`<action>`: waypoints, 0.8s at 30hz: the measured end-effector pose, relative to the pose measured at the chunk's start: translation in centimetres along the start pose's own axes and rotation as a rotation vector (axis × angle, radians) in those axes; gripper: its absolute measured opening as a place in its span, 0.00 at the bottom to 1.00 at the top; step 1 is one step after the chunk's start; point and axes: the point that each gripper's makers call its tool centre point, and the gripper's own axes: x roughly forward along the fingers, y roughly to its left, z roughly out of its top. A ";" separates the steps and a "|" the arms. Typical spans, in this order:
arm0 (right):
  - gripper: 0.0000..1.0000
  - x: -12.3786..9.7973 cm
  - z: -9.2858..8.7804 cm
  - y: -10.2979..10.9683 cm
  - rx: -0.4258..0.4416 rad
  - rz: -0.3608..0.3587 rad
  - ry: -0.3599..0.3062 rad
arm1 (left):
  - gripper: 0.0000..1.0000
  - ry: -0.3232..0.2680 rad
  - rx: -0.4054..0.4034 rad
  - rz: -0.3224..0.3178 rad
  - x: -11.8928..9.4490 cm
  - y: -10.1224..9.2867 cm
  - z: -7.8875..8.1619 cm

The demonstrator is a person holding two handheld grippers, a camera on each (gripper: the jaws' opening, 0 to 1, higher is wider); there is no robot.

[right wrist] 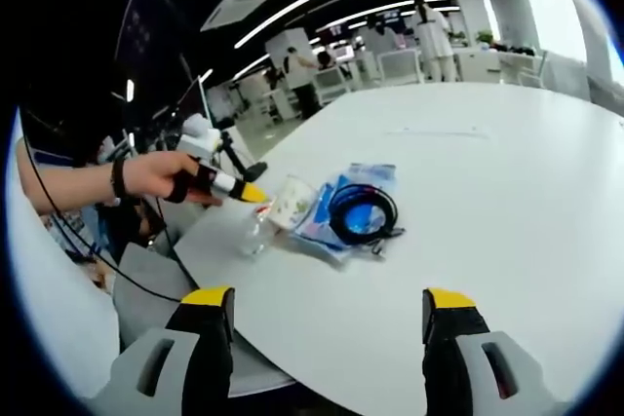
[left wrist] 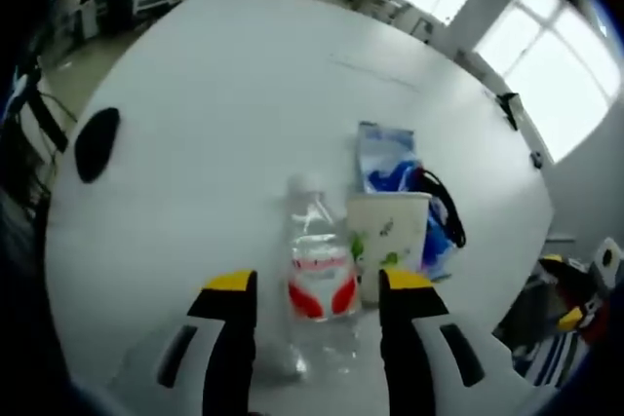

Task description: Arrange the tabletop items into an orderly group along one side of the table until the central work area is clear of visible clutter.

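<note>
Bottle [left wrist: 319, 275] sits upright between the jaws of the left gripper [left wrist: 319, 289], which stand apart on either side of its red label without clearly pressing it; whether the pads touch the plastic cannot be told. In the right gripper view the same left gripper [right wrist: 252, 194] shows in a person's hand [right wrist: 161, 174], reaching in over the table [right wrist: 507, 143] edge toward the bottle [right wrist: 257, 228]. Just beside the bottle stands a paper cup [left wrist: 388, 241], and behind the cup lies a blue packet [left wrist: 390, 158] with a coiled black cable [right wrist: 363, 211] resting on it; all four are already bunched near one edge of the table, while a dark oval object [left wrist: 97, 143] lies well apart on the far side. The right gripper [right wrist: 320, 314] hovers with its jaws wide apart, holding nothing, near the table edge. The step in hand looks like taking hold of the bottle to set it tidily with the group. To do it well, the person should centre the jaws on the labelled body, not the neck, and close gently, since thin clear plastic will likely buckle or slip under a hard squeeze. The cup is close on the right jaw's side, so the closing and any lift should avoid nudging it over. The dark object probably still needs bringing across before the middle counts as clear.
</note>
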 end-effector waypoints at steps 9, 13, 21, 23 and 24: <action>0.81 0.0 -0.2 -0.4 0.000 -0.011 0.006 | 0.47 0.027 -0.006 0.013 0.9 -0.1 -0.5; 0.81 0.4 -0.1 -0.2 -0.017 -0.008 0.018 | 0.44 0.029 -0.005 0.024 1.1 0.1 -0.4; 0.81 1.2 0.3 -0.4 -0.033 -0.003 0.026 | 0.42 0.050 -0.004 0.042 1.7 0.4 -0.5; 0.81 1.4 0.4 -0.4 -0.037 -0.002 0.031 | 0.42 0.059 0.014 0.049 2.0 0.3 -0.7; 0.81 1.5 0.4 -0.4 -0.036 -0.003 0.033 | 0.43 0.061 0.027 0.054 2.1 0.3 -0.7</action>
